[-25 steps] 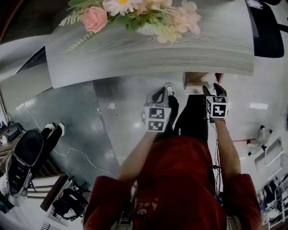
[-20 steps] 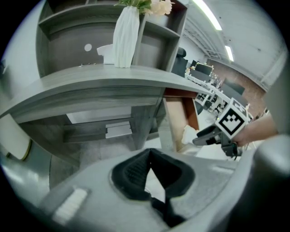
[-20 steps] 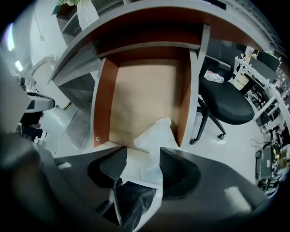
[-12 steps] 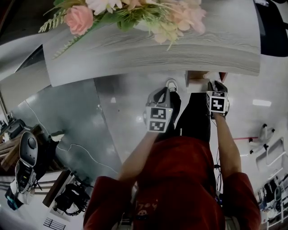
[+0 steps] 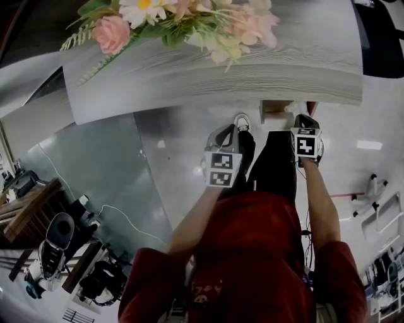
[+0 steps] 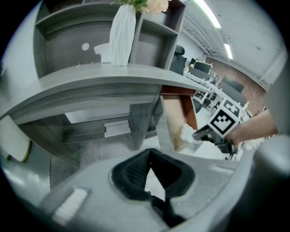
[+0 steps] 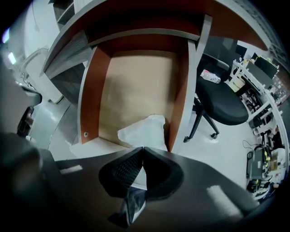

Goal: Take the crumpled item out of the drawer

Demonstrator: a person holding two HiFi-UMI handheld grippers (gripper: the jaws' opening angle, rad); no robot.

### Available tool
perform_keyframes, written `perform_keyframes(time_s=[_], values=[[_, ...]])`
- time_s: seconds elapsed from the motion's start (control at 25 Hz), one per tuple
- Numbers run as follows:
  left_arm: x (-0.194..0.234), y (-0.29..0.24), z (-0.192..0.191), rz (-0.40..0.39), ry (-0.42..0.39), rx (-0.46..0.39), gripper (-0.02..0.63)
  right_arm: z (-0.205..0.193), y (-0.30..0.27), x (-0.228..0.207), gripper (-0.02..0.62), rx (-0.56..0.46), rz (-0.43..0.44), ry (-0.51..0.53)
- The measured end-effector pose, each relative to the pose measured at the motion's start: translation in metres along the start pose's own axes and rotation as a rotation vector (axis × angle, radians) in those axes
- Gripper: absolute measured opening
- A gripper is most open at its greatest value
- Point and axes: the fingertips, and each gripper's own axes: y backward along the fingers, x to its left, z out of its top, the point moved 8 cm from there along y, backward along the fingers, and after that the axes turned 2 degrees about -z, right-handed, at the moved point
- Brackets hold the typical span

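Note:
The drawer (image 7: 136, 81) stands pulled out under the desk, with a pale wooden bottom and red-brown sides. A white crumpled item (image 7: 144, 130) lies in its near right corner. My right gripper (image 7: 142, 148) is shut with its tips pinching the item's near edge. The left gripper view shows the same contact between the right gripper (image 6: 195, 134) and the item (image 6: 186, 133). My left gripper (image 6: 149, 153) is shut on nothing, held off to the drawer's left. In the head view the left gripper (image 5: 225, 135) and the right gripper (image 5: 302, 120) sit below the drawer (image 5: 271, 108).
A grey desk top (image 5: 221, 69) with flowers (image 5: 183, 19) overhangs the drawer, and a white vase (image 6: 122, 31) stands on it. A black office chair (image 7: 222, 102) sits right of the drawer. A cable (image 5: 120, 217) and gear lie on the floor at left.
The head view has shifted slightly. Both grippers stay almost where they were, the right one at the drawer's front.

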Motion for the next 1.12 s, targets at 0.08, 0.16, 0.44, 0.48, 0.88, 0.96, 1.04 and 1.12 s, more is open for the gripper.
perform_keyframes(time_s=[0.08,0.16,0.44,0.48,0.88,0.96,1.04,1.12], values=[[-0.001,0.002,0.001,-0.001,-0.001,-0.005,-0.003,0.0,0.004,0.001,0.003,-0.001,0.004,-0.003],[-0.003,0.004,0.002,-0.006,-0.001,-0.01,-0.003,0.001,0.009,0.003,0.003,-0.005,0.009,-0.002],[-0.003,0.015,0.008,-0.009,-0.017,-0.038,-0.003,0.004,0.028,0.013,0.003,-0.037,0.022,0.002],[-0.004,0.018,0.009,-0.01,-0.019,-0.042,-0.003,0.003,0.032,0.015,0.003,-0.039,0.026,0.0],[-0.023,0.059,0.035,-0.057,-0.071,-0.111,-0.003,0.003,0.085,0.037,0.003,-0.089,0.044,-0.001],[-0.027,0.069,0.04,-0.068,-0.079,-0.13,-0.003,0.0,0.098,0.04,0.003,-0.098,0.046,-0.007],[-0.03,0.077,0.046,-0.079,-0.087,-0.152,-0.003,-0.001,0.111,0.04,0.003,-0.107,0.041,-0.022],[-0.03,0.084,0.052,-0.082,-0.093,-0.175,-0.003,-0.001,0.123,0.039,0.003,-0.121,0.041,-0.037]])
